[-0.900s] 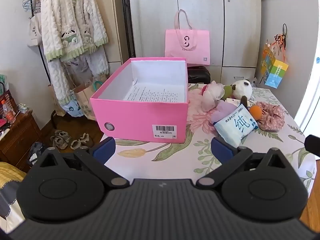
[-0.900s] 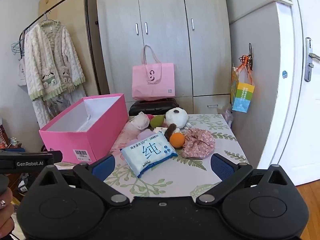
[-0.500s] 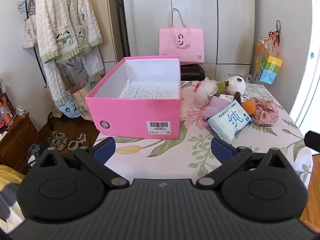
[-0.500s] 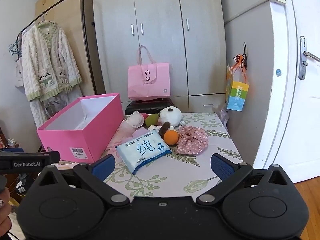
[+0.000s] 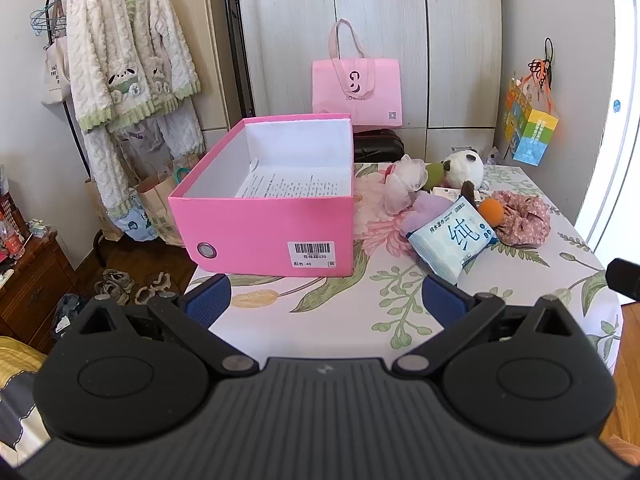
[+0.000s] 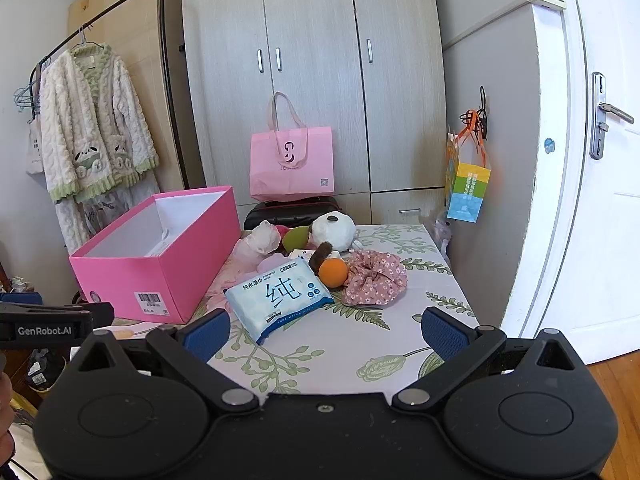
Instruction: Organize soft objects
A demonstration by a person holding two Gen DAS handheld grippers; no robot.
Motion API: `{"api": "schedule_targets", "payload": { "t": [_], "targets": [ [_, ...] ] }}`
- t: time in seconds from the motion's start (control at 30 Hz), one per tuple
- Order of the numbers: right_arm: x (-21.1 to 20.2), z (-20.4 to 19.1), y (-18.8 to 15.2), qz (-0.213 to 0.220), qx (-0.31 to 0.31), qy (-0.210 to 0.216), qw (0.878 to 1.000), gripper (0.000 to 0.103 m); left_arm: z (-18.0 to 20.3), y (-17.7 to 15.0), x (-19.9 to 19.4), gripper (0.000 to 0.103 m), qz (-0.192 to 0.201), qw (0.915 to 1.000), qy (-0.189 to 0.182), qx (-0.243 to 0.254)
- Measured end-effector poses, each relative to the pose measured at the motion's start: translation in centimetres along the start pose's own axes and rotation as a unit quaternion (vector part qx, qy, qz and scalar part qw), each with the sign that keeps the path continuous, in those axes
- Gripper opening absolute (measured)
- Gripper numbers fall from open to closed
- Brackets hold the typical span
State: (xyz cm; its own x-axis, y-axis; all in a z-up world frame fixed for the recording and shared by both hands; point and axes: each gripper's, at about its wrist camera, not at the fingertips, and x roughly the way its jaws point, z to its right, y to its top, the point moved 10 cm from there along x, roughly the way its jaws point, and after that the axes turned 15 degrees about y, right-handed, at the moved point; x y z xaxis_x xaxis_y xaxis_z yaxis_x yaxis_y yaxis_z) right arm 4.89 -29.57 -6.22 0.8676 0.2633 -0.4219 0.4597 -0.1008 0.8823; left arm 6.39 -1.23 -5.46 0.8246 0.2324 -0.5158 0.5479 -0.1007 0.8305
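Both claws, left claw [image 5: 324, 294] and right claw [image 6: 325, 330], are backing away, released and empty; soft toys and blue wet-wipe pack [image 6: 279, 293] are sitting heaped on the desk [image 6: 340, 352] beside the open pink cardboard box [image 5: 264, 236], nothing sorted yet.

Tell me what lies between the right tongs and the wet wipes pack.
Nothing but bare floral tablecloth. In the right wrist view, the open right tongs hover just short of the wet wipes pack, with no object in the gap.
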Motion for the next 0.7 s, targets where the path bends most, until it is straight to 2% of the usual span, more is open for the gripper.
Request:
{"api": "schedule_targets", "payload": {
  "t": [0.7],
  "targets": [
    [0.27,-0.08,-0.17,-0.005,-0.005,-0.002,1.0,0.103,0.05,-0.28,0.31,0.103,-0.001,1.0,0.0,-0.001]
  ]
}}
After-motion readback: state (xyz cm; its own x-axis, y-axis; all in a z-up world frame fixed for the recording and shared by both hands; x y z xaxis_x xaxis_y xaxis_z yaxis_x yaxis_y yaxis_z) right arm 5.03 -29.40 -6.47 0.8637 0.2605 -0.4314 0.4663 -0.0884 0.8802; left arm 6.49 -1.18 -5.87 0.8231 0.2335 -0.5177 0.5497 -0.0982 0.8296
